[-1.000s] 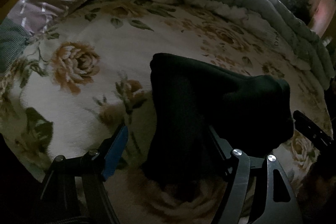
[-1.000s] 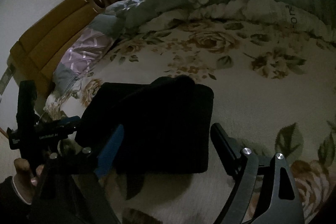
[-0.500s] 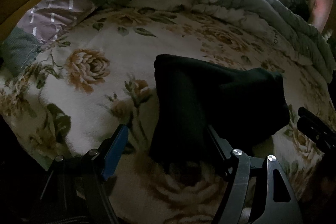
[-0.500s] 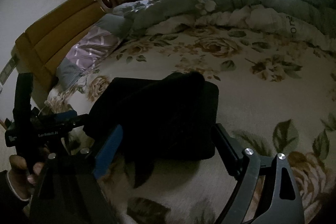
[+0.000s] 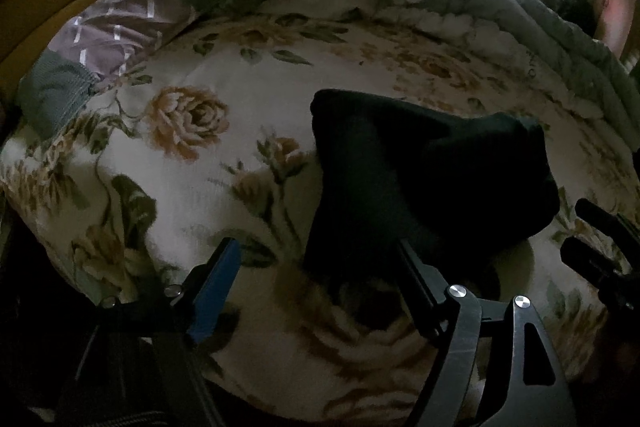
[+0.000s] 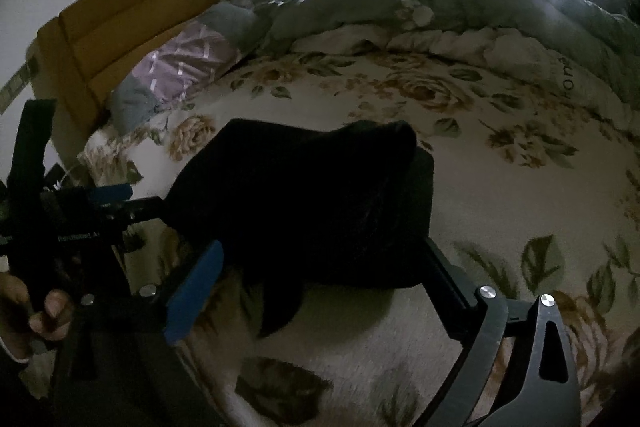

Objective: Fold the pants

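You've pulled both grippers back from the folded pants point(image 5: 432, 179), now lying on the blanket point(image 5: 240, 99). Left gripper point(image 5: 320, 267) and right gripper point(image 6: 324, 267) both stand apart, holding nothing.

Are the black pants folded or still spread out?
Folded: the black pants lie as a compact layered bundle on the floral blanket, one loose end trailing at the near edge.
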{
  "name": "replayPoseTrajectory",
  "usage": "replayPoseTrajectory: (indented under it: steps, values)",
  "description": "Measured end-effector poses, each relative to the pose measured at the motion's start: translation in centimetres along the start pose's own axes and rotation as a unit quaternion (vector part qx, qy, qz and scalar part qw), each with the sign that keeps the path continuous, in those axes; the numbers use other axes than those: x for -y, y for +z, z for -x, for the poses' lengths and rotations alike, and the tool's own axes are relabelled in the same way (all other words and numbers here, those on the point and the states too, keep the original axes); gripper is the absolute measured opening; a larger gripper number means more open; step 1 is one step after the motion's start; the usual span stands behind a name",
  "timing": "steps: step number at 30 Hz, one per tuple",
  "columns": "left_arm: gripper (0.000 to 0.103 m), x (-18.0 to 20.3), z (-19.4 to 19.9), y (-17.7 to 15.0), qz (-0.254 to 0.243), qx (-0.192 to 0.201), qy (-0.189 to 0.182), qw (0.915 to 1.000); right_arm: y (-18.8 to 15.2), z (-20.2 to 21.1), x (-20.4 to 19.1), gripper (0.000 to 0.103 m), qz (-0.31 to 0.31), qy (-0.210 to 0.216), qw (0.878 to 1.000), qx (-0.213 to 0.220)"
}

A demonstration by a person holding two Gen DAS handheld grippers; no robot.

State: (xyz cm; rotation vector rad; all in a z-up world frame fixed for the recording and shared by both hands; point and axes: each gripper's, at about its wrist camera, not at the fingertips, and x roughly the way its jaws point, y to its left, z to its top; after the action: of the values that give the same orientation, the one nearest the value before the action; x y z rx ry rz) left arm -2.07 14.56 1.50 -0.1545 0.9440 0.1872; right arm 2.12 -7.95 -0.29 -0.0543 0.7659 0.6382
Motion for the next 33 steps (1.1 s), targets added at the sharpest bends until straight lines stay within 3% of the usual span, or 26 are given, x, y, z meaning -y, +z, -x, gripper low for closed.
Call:
replayPoseTrajectory:
  steps: [33]
  values:
    - [0.08, 0.5, -2.1, -1.5, -0.016, -0.016, 0.017, 0.9996, -1.8, -1.8, -0.6, 0.097, 0.02, -0.008, 1.0, -0.011]
